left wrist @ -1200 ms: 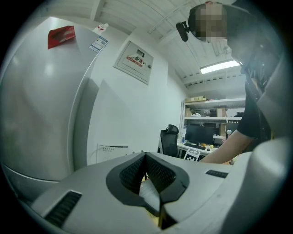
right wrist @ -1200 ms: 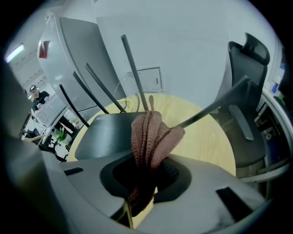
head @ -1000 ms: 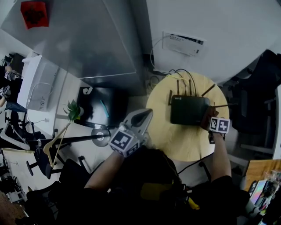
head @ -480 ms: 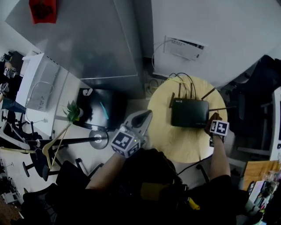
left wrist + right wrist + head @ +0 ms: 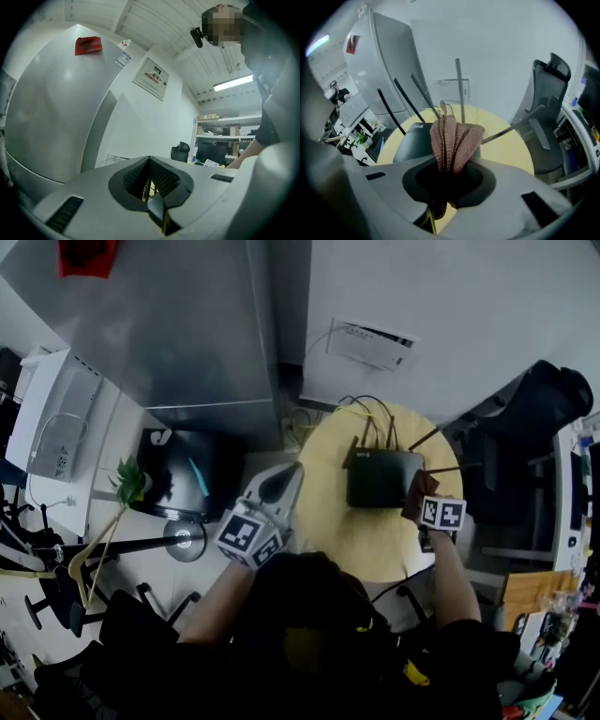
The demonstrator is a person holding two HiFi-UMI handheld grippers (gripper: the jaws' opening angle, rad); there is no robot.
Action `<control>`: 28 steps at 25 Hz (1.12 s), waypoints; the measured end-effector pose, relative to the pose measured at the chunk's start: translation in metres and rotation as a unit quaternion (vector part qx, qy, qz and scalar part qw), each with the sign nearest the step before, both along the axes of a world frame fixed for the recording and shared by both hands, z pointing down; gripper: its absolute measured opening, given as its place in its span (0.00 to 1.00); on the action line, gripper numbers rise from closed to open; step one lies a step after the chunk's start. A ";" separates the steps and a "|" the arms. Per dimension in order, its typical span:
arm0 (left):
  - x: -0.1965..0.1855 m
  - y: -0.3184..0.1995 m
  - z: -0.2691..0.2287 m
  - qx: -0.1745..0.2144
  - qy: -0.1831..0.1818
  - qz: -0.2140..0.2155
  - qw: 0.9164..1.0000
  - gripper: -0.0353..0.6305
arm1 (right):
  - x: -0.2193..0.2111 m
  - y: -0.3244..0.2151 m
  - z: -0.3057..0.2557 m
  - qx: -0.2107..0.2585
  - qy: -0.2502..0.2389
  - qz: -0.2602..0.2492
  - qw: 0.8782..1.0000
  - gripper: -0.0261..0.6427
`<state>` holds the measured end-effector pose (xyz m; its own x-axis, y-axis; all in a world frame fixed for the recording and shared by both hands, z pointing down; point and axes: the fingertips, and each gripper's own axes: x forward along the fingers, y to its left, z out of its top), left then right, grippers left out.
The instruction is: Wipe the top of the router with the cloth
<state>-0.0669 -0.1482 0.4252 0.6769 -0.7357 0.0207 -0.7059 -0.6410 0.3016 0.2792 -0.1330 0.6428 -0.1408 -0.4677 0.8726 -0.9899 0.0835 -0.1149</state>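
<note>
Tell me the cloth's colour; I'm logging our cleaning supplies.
Dusty pinkish-brown. The cloth shows best in the right gripper view.

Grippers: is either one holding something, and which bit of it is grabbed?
The right gripper pinches the pinkish-brown cloth by its bunched-up folds; the rest sticks out ahead. The left gripper is shut on nothing.

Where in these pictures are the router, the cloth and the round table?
router (image 5: 382, 480): head view, middle of its black top.
cloth (image 5: 451, 136): right gripper view, on its bunched pinkish folds.
table (image 5: 367, 545): head view, bare yellow top near the person.
</note>
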 end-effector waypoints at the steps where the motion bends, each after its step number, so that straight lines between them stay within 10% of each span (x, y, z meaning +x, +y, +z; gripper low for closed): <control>1: -0.002 0.000 0.002 -0.002 0.002 -0.002 1.000 0.05 | -0.016 -0.002 -0.003 0.007 -0.016 -0.006 1.000 0.14; 10: -0.014 0.011 0.012 -0.021 -0.007 0.002 1.000 0.05 | -0.176 0.005 0.006 -0.032 -0.131 -0.152 0.979 0.14; 28: 0.015 0.028 0.021 -0.038 -0.034 0.068 0.996 0.05 | -0.206 0.012 0.044 0.032 0.087 -0.278 0.956 0.14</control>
